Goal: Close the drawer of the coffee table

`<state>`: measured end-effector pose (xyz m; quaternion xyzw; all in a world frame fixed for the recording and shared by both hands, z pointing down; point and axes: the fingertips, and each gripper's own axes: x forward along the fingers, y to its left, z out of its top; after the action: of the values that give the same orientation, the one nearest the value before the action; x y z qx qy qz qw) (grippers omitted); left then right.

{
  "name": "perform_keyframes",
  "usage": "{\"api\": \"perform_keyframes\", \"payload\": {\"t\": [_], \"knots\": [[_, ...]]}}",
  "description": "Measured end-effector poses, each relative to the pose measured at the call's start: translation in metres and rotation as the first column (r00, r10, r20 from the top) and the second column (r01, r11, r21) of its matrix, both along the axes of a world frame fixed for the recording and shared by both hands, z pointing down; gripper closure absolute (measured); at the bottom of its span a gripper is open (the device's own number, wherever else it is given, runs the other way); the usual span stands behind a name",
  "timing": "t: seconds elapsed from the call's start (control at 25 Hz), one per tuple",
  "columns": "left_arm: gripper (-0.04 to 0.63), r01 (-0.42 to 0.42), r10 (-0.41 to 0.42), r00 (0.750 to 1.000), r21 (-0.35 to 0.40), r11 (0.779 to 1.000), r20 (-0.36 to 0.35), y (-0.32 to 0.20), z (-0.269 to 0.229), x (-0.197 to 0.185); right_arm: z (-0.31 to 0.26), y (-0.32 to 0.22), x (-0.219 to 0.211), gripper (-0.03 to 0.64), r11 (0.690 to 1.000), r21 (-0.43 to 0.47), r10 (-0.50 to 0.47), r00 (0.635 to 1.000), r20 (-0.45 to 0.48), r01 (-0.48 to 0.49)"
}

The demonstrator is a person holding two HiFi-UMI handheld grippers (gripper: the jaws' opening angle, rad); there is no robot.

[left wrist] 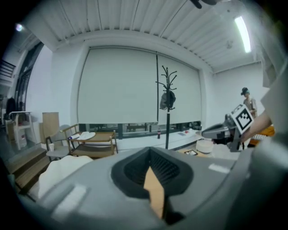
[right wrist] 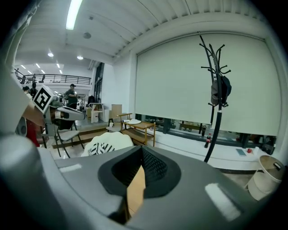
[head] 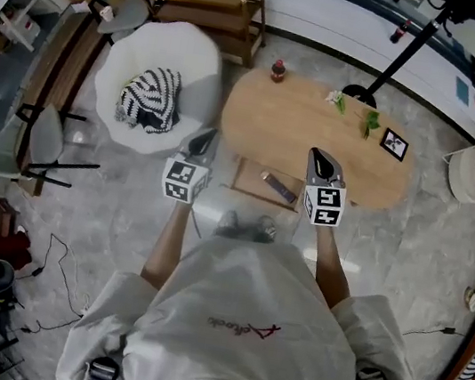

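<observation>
The drawer (head: 261, 182) juts open from the near edge of the table (head: 303, 123). My left gripper (head: 203, 141) and right gripper (head: 319, 160), both closed and empty, flank it, likely for pushing it in.

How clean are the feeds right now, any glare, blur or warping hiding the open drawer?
Head view: evenly lit and sharp, the open drawer of the coffee table reads clearly, room edges curve. Left gripper view: strong fisheye, dark corners, mild glare from the ceiling light, soft foreground. Right gripper view: same warping, the coat stand bows. Neither gripper view shows the drawer.
</observation>
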<state>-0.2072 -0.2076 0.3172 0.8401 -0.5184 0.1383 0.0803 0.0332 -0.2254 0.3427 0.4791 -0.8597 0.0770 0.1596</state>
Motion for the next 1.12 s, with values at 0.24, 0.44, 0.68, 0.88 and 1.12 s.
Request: {"api": "perform_keyframes", "payload": {"t": [0.24, 0.44, 0.68, 0.88, 1.12], "knots": [[0.595, -0.104, 0.103, 0.994, -0.027, 0.994, -0.029, -0.009, 0.012, 0.005, 0.003, 0.018, 0.012, 0.612, 0.993, -0.012, 0.115, 0.993, -0.033, -0.115], [0.595, -0.199, 0.197, 0.979, -0.045, 0.979, -0.046, -0.015, 0.023, 0.014, 0.006, 0.038, 0.029, 0.612, 0.975, -0.023, 0.218, 0.974, -0.055, -0.220], [0.595, -0.320, 0.314, 0.947, -0.112, 0.941, -0.069, 0.000, 0.058, 0.025, 0.028, 0.082, 0.042, 0.611, 0.935, -0.075, 0.341, 0.936, -0.088, -0.348], [0.595, -0.359, 0.352, 0.933, -0.161, 0.919, -0.073, 0.007, 0.095, 0.023, 0.055, 0.098, 0.044, 0.612, 0.912, -0.104, 0.387, 0.917, -0.095, -0.396], [0.595, -0.389, 0.381, 0.921, -0.239, 0.890, -0.078, 0.035, 0.138, 0.019, 0.096, 0.139, 0.045, 0.611, 0.880, -0.180, 0.428, 0.898, -0.106, -0.440]]}}
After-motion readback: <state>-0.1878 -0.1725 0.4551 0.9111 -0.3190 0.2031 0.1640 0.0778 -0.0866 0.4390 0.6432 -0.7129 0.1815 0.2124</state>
